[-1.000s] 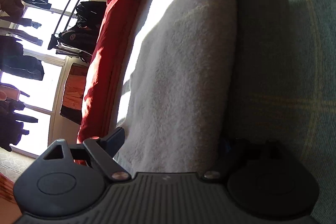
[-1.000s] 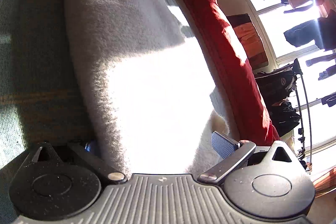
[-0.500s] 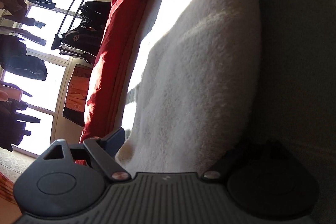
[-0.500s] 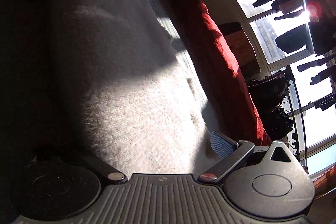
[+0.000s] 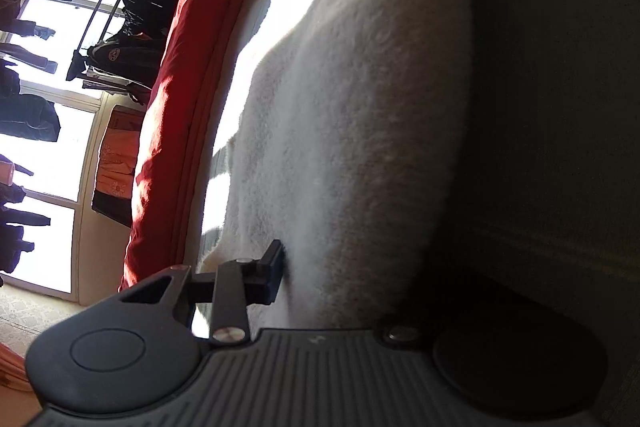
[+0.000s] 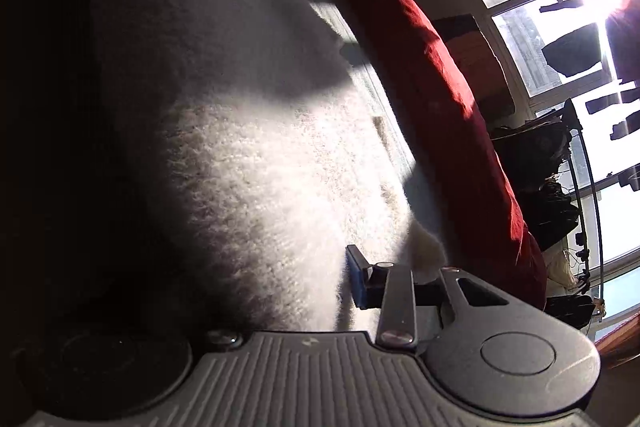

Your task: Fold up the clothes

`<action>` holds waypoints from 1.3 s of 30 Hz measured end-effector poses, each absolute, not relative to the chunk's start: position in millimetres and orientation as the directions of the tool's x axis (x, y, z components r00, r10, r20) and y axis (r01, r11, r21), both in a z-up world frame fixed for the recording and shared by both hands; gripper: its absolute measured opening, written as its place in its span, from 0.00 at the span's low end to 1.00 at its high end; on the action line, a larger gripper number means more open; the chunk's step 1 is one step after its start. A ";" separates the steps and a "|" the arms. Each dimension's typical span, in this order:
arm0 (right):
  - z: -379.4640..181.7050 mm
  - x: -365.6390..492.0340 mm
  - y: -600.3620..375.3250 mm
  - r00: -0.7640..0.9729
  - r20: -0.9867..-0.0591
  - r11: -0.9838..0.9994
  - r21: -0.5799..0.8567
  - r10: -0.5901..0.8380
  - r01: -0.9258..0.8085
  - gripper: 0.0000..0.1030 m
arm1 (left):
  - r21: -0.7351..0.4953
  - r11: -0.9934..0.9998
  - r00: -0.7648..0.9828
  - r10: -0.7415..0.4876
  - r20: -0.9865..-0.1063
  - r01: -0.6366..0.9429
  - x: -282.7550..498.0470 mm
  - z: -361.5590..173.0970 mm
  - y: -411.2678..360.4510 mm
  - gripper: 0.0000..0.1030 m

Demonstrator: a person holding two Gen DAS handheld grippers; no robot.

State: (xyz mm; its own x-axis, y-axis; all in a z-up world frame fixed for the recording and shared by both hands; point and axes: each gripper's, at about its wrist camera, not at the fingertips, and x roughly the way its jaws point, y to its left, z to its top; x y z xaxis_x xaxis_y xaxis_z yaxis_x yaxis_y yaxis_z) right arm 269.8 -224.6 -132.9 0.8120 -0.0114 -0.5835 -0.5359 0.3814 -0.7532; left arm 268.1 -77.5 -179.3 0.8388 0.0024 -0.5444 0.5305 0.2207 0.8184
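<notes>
A white fluffy garment (image 5: 352, 99) lies lengthwise on a dark green plaid surface (image 5: 552, 107); it also fills the right wrist view (image 6: 240, 147). My left gripper (image 5: 340, 275) is shut on the thick near edge of the garment; one blue-padded finger (image 5: 272, 275) presses into the fleece, the other is hidden in shadow. My right gripper (image 6: 288, 291) is shut on the garment's other near edge, with one finger (image 6: 358, 281) showing and the other lost in the dark.
A long red quilt (image 5: 188, 75) lies along the far side of the garment, also in the right wrist view (image 6: 432, 75). Beyond it stand a clothes rack (image 5: 120, 27) with dark clothes and bright windows (image 6: 560, 27). Sun glare washes the right view.
Both grippers went from open to shut, each visible finger swinging inward and pinching the fleece. The cameras moved in closer and shadow grew over the plaid surface.
</notes>
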 end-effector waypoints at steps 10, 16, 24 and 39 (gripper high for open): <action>-90.6 269.1 -227.5 0.774 -0.633 0.444 -0.687 0.022 -0.575 0.29 | 0.818 0.251 0.845 -0.003 -0.534 0.518 257.6 -149.9 -73.7 0.20; -64.9 241.0 -231.7 0.732 -0.679 0.450 -0.640 0.047 -0.622 0.29 | 0.794 0.261 0.828 -0.033 -0.560 0.548 221.0 -124.2 -72.1 0.20; -36.9 169.7 -234.7 0.625 -0.778 0.414 -0.549 0.064 -0.726 0.29 | 0.764 0.219 0.791 -0.068 -0.609 0.607 139.6 -101.3 -71.3 0.20; -44.8 100.6 -237.9 0.464 -0.885 0.440 -0.409 0.021 -0.800 0.45 | 0.683 0.204 0.704 -0.053 -0.708 0.702 79.4 -99.4 -68.7 0.27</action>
